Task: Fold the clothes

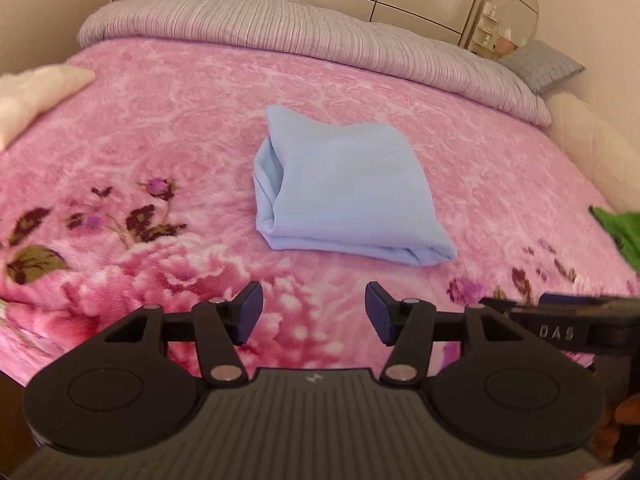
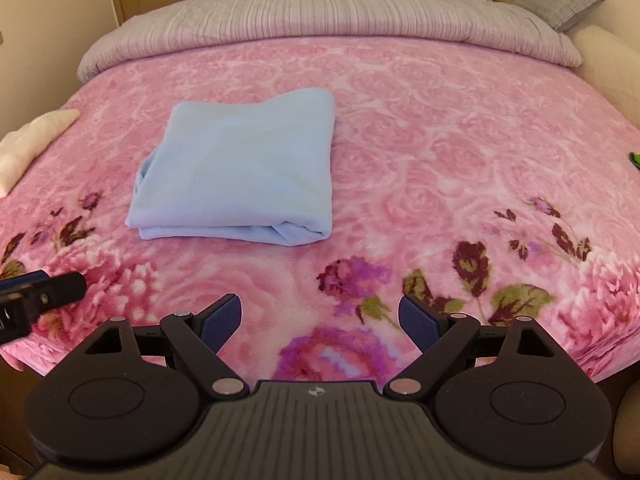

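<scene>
A light blue cloth garment (image 2: 240, 168), folded into a thick rectangle of several layers, lies on the pink floral fleece blanket (image 2: 440, 152) that covers the bed, a little left of the middle in the right wrist view. The left gripper (image 1: 314, 314) and the right gripper (image 2: 320, 322) are both over the near edge of the bed, apart from the garment, with jaws wide and holding nothing. A cream cloth (image 1: 36, 96) lies at the left edge, a green cloth (image 1: 620, 232) at the right edge.
</scene>
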### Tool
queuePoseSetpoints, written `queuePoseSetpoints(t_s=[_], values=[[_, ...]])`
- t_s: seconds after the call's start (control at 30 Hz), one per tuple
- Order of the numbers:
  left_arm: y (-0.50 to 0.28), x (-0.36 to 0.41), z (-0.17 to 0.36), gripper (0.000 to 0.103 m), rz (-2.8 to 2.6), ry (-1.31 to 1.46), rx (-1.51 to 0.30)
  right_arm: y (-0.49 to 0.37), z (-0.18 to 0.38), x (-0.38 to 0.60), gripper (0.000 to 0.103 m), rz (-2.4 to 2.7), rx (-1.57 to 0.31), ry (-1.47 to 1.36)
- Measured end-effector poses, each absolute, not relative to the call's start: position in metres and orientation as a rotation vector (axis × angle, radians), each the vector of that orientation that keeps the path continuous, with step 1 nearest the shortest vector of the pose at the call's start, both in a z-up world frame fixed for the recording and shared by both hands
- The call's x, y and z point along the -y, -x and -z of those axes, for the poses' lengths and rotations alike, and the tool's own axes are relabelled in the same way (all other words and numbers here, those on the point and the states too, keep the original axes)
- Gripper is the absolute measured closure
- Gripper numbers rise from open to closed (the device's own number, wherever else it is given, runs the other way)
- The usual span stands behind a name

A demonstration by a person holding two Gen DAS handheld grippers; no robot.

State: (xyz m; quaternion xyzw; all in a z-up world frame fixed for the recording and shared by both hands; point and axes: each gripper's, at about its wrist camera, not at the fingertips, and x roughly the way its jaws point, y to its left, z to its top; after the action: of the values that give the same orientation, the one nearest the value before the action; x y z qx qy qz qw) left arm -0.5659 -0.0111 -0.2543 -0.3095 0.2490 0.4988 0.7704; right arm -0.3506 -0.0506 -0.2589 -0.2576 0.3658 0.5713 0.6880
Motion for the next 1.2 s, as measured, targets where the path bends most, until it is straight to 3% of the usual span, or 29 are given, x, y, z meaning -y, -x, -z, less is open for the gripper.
queuePoseSetpoints(t_s=[0.2, 0.47, 0.7, 0.93, 1.1, 1.2], values=[[0.594, -0.041, 0.274, 0.042, -1.016, 0.896, -0.392, 0.326, 0.271, 0.031, 0.015, -1.335, -0.888, 0.498], [0.626, -0.117, 0.317, 0.041, -0.932, 1.211, -0.196, 0.234, 0.308, 0.005, 0.015, -1.426, -1.241, -0.038], [0.621, -0.162, 0.351, 0.041, -0.815, 1.341, -0.175, 0.212, 0.345, -0.035, 0.023, -1.404, -1.413, -0.141], [0.604, -0.200, 0.373, 0.041, -0.693, 1.391, -0.183, 0.210, 0.368, -0.071, 0.028, -1.424, -1.471, -0.178], [0.588, -0.223, 0.386, 0.053, -0.587, 1.403, -0.207, 0.214, 0.378, -0.101, 0.037, -1.509, -1.493, -0.172], [0.582, -0.234, 0.397, 0.065, -0.523, 1.432, -0.204, 0.215, 0.384, -0.115, 0.050, -1.555, -1.493, -0.150]])
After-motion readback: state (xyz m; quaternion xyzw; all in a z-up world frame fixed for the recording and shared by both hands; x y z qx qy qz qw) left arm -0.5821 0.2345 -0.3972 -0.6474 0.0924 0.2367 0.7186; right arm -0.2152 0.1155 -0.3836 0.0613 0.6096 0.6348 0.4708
